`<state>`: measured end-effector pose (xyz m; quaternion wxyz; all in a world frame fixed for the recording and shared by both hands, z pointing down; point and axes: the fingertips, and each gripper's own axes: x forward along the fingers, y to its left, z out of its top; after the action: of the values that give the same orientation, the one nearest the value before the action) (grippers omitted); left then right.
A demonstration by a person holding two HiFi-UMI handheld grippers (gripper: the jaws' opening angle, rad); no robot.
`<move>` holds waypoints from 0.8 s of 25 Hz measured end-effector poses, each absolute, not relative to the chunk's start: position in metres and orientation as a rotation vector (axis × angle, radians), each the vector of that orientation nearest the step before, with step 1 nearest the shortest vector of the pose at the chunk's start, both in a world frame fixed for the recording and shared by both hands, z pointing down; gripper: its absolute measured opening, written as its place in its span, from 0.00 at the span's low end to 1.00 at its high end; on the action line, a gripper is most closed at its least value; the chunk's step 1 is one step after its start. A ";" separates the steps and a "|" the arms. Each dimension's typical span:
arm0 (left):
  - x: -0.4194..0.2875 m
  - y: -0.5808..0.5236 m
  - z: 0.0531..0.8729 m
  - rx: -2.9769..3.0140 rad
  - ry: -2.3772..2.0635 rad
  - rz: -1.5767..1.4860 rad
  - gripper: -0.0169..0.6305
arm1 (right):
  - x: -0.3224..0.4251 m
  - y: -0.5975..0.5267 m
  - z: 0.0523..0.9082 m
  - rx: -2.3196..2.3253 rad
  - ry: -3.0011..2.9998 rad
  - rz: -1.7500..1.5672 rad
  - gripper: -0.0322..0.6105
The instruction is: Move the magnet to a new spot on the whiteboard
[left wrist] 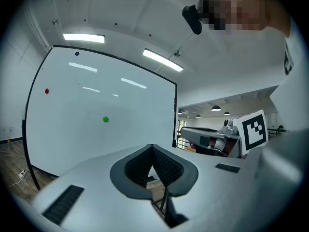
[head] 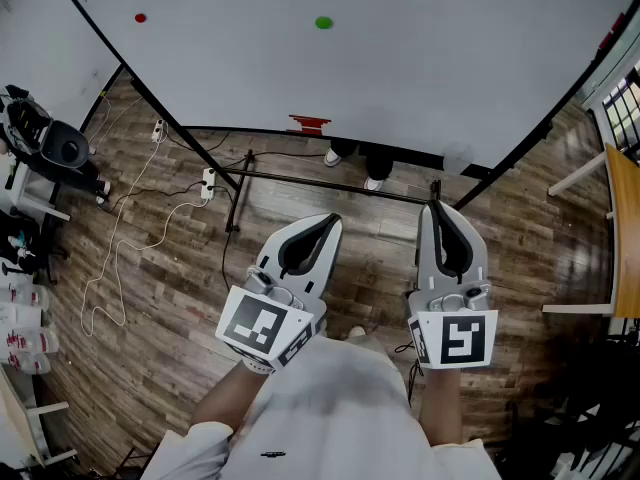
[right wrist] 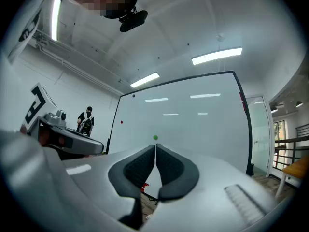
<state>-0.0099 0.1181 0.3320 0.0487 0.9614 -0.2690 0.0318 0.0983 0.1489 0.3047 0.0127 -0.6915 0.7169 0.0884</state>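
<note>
No readable text, number or brand in any view.
The left hand-held gripper (head: 331, 219) and the right hand-held gripper (head: 437, 208) each bear a black-and-white square pattern on the left cube (head: 262, 328) and the right cube (head: 457, 338). Red print on the white containers (head: 22, 340) is too small to read.

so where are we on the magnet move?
Nothing looks done: the green magnet and red magnet both sit on the whiteboard. Nothing in hand: the left gripper and right gripper are shut, empty, well short of the board. Left: approach, grab a magnet, place it elsewhere.
</note>
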 end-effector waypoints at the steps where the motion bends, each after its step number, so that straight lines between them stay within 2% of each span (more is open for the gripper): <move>1: -0.014 0.125 0.330 2.926 -0.833 0.087 0.03 | 0.096 0.156 0.304 -2.150 2.240 0.280 0.06; 11: -0.072 0.157 0.319 2.876 -0.972 0.032 0.03 | 0.058 0.191 0.300 -2.100 2.267 0.244 0.06; 20: -0.074 0.166 0.315 2.869 -1.045 0.011 0.03 | 0.068 0.197 0.305 -2.072 2.280 0.231 0.06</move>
<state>-0.0738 0.1656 0.3150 0.0442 0.9387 -0.3420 0.0035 0.0683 0.1966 0.3055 0.0262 -0.6705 0.7377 0.0748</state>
